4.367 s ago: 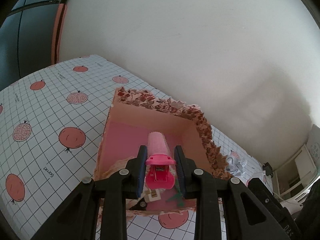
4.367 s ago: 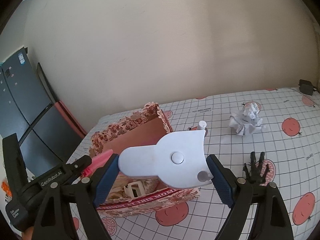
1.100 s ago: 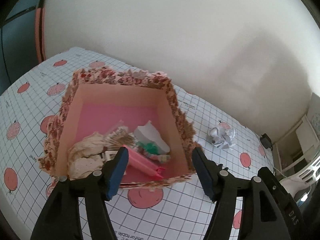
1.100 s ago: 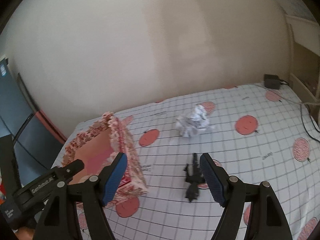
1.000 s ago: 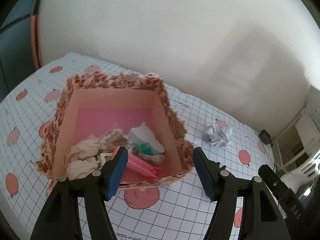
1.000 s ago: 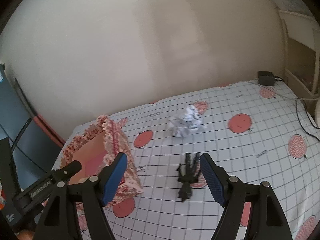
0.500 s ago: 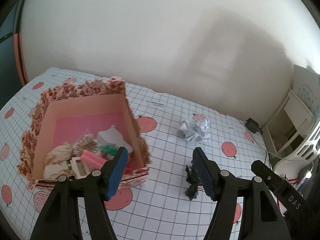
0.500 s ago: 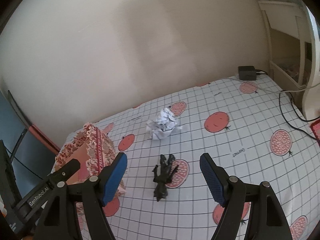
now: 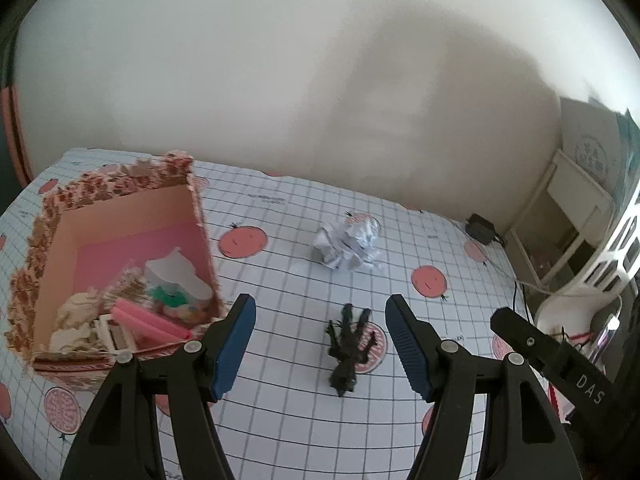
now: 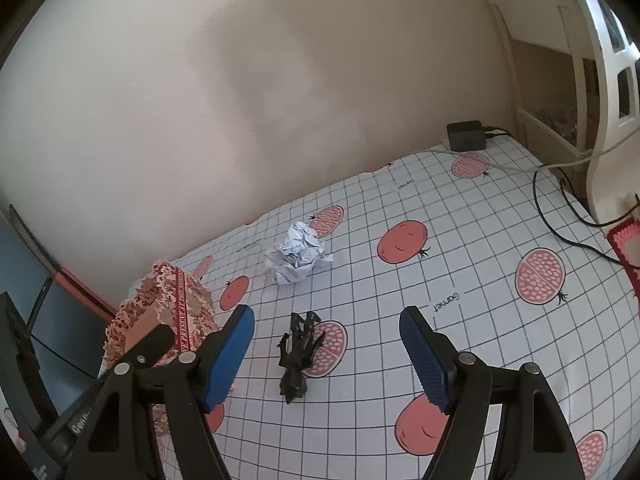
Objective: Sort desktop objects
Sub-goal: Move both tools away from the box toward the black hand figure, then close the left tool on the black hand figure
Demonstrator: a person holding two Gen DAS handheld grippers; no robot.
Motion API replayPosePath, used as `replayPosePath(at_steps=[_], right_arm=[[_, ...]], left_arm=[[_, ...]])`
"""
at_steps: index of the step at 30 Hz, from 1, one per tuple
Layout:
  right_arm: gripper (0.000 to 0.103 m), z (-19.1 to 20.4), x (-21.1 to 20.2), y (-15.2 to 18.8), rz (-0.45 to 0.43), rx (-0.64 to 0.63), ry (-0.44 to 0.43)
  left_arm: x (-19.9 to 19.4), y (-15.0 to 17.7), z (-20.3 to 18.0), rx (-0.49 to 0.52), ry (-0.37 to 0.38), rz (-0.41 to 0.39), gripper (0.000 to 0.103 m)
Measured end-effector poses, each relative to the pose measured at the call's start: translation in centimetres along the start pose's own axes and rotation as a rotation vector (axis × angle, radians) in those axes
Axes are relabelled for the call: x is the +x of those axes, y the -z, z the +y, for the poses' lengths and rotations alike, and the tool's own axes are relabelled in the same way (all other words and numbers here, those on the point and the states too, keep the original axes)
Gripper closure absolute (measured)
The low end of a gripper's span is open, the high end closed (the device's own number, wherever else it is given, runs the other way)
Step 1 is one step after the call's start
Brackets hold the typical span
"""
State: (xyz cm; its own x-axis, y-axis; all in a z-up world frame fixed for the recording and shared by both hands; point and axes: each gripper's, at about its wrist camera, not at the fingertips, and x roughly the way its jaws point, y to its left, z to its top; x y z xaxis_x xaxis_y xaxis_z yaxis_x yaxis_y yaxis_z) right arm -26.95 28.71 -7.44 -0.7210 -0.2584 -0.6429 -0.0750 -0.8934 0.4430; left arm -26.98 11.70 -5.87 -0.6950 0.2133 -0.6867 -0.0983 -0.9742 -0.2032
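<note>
Both grippers are empty with jaws spread wide: the left gripper point(image 9: 320, 346) and right gripper point(image 10: 326, 354) each have the little black figurine point(image 9: 349, 344) lying on the tablecloth point(image 10: 460, 280) just ahead between the fingertips, and the crumpled paper ball point(image 10: 298, 258) farther out. The floral box point(image 9: 120, 264) sits off to the left. The figurine looks light and stiff with thin spindly limbs, so I'd pinch it across the torso; the paper ball should squish, grab it anywhere.

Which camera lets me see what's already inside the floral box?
The left wrist view: it looks down into the floral box, showing the pink clip and crumpled papers. The right wrist view shows only the box's outer corner, contents hidden.
</note>
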Motion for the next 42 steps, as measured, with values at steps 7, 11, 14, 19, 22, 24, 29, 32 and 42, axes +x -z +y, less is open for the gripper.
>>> replayPosePath(at_steps=[7, 11, 14, 19, 22, 24, 29, 32, 42], right_arm=[[0.025, -0.8, 0.9, 0.2, 0.038, 0.011, 0.019], [0.025, -1.4, 2.0, 0.7, 0.086, 0.030, 0.053], [0.025, -1.8, 2.5, 0.9, 0.110, 0.042, 0.065], [0.025, -1.9, 3.7, 1.3, 0.150, 0.036, 0.098], [0.025, -2.2, 4.3, 1.5, 0.170, 0.038, 0.106], [0.025, -2.4, 4.6, 1.5, 0.176, 0.037, 0.114], [0.025, -2.9, 5.3, 1.6, 0.193, 0.045, 0.140], [0.025, -3.1, 5.9, 1.8, 0.210, 0.052, 0.154], [0.025, -2.9, 6.7, 2.3, 0.235, 0.035, 0.168]], left_arm=[[1.8, 0.6, -1.4, 0.037, 0.012, 0.038, 0.035], [3.2, 1.1, -1.5, 0.045, 0.004, 0.077, 0.035], [4.5, 1.5, -1.6, 0.048, 0.007, 0.113, 0.035], [6.8, 2.3, -1.8, 0.052, 0.008, 0.169, 0.034], [7.9, 2.8, -1.8, 0.040, 0.002, 0.197, 0.035], [8.5, 3.2, -1.9, 0.042, 0.002, 0.213, 0.034], [9.8, 3.9, -2.2, 0.054, 0.002, 0.252, 0.034], [10.7, 4.5, -2.5, 0.071, -0.004, 0.277, 0.035], [11.9, 5.6, -2.9, 0.124, -0.038, 0.312, 0.036]])
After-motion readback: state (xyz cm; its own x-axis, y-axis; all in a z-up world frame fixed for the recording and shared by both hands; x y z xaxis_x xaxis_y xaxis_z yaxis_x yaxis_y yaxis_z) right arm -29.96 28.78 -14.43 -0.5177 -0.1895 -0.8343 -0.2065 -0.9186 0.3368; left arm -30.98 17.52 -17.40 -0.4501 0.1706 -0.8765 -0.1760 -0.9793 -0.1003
